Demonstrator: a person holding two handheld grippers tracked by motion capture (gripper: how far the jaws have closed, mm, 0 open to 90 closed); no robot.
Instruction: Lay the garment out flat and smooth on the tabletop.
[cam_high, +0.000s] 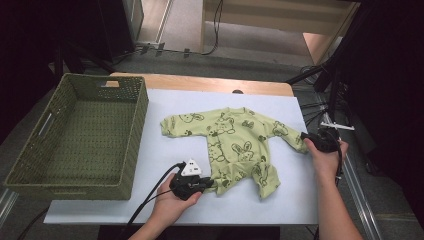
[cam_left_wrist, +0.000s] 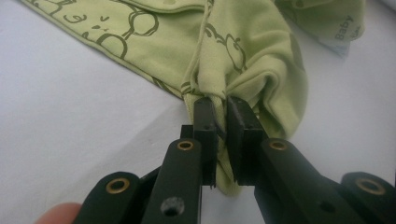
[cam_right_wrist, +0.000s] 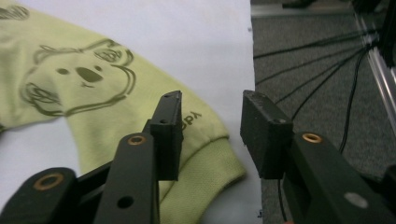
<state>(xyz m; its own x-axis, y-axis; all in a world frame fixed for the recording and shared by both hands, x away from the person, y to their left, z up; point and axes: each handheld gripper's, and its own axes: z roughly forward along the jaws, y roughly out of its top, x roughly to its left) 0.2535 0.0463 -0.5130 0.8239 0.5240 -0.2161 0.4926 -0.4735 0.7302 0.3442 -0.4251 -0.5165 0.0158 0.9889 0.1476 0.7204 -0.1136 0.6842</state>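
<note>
Left gripper (cam_left_wrist: 222, 116): jaws nearly shut, clamped on bunched hem of green baby romper (cam_high: 235, 145), at 6 o'clock of garment in high view. Right gripper (cam_right_wrist: 210, 135): jaws partway open, gripping nothing; ribbed sleeve cuff (cam_right_wrist: 205, 168) lay between and beneath them, unpinched. Cuff sat at romper's 3 o'clock, by the white mat's (cam_high: 165, 150) edge; nearer to right hand. Romper lay flat on mat, sleeves spread 9 to 3 o'clock. Green woven basket (cam_high: 135, 125) at 9 o'clock, apart. Legible: "Baby" on tag (cam_left_wrist: 343, 32).
</note>
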